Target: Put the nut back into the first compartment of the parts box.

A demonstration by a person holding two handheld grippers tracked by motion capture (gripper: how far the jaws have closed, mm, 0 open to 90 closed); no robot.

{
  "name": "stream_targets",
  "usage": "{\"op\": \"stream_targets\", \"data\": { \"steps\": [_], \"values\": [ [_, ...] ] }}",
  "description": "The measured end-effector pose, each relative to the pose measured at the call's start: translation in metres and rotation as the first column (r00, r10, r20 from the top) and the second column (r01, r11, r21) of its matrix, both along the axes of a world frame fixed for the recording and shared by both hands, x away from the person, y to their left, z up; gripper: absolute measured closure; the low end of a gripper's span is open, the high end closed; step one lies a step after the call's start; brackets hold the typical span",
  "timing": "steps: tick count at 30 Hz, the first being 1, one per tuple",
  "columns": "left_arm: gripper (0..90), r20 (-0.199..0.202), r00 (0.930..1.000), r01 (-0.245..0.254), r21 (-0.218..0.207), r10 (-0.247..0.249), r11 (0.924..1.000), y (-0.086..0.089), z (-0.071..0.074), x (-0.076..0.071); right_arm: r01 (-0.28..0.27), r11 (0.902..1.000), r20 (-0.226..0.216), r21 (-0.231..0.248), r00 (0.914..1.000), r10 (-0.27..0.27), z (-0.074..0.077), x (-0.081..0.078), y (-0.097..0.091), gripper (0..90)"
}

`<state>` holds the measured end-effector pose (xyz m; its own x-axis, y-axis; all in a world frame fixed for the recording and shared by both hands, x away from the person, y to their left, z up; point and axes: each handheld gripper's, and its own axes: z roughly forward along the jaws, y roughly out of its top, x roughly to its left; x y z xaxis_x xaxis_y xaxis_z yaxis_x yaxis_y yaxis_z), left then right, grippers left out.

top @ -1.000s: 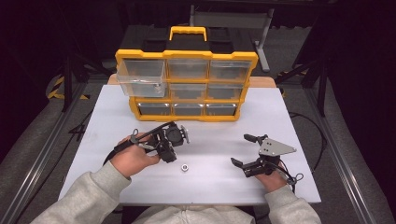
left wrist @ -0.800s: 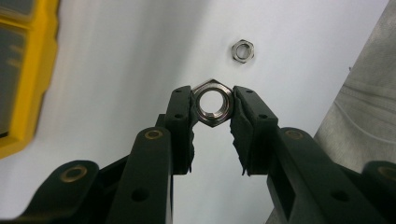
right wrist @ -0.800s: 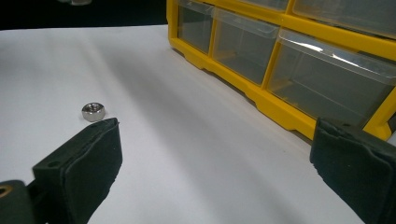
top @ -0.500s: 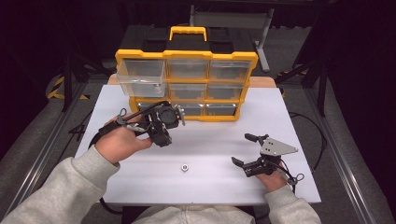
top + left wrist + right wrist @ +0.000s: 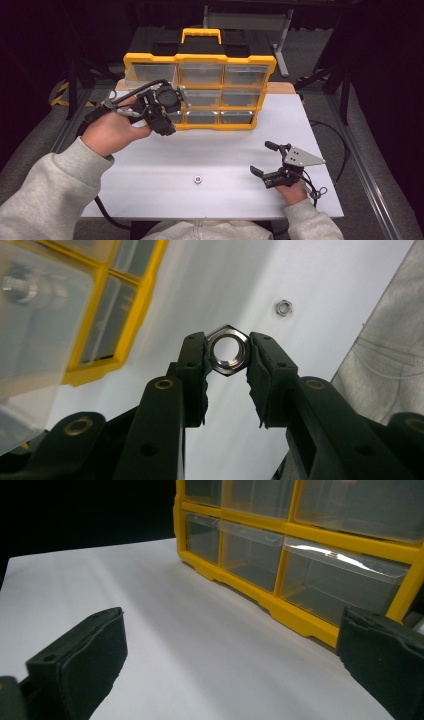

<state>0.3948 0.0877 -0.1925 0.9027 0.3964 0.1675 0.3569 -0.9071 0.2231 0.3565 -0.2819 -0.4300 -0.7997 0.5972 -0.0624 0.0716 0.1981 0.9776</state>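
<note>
Now | left hand-held gripper (image 5: pixel 227 362) pinches hex nut (image 5: pixel 228 350) between pads, above table | right hand-held gripper (image 5: pixel 270 162) wide, nothing held

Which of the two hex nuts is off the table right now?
The hex nut pinched between the left tool pads, lifted beside the yellow organizer. The other nut lies loose on the white table, untouched by either tool.

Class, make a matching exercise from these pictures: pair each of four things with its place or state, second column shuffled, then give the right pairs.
Things:
1. left gripper
2. right gripper
3. loose hex nut
4. yellow drawer organizer

States:
A. lying alone on the white table
B. standing at the table's far edge
C. shut on a hex nut
D. fingers wide apart, holding nothing

Pairs: 1-C, 2-D, 3-A, 4-B
</note>
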Motion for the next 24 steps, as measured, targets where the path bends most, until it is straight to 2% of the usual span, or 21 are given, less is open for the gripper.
{"op": "stream_targets", "data": {
  "steps": [6, 9, 13, 20, 24],
  "values": [
    [69.2, 0.021, 0.999, -0.038, -0.024, 0.039, 0.999, 0.009, 0.027, 0.005, 0.018, 0.9997, 0.006, 0.018, 0.9998, -0.018, 0.0, 0.0, -0.002, 0.3],
    [69.2, 0.021, 0.9987, -0.046, -0.033, 0.047, 0.9984, 0.012, 0.036, 0.009, 0.021, 0.9996, 0.01, 0.02, 0.9997, -0.021, -0.001, 0.0, -0.003, 0.1],
    [69.2, 0.04, 0.9961, -0.077, -0.037, 0.078, 0.9963, 0.015, 0.049, 0.014, 0.027, 0.9992, 0.016, 0.03, 0.9995, -0.027, -0.001, -0.001, -0.003, 0.0],
    [69.2, 0.048, 0.9913, -0.119, -0.077, 0.123, 0.99, 0.022, 0.073, 0.026, 0.03, 0.9993, 0.019, 0.022, 0.9994, -0.03, -0.002, 0.0, -0.003, 0.0],
    [69.2, 0.036, 0.9882, -0.145, -0.097, 0.149, 0.9847, 0.025, 0.082, 0.034, 0.031, 0.9993, 0.017, 0.019, 0.9994, -0.031, -0.002, 0.0, -0.003, 0.0]
  ]
}}
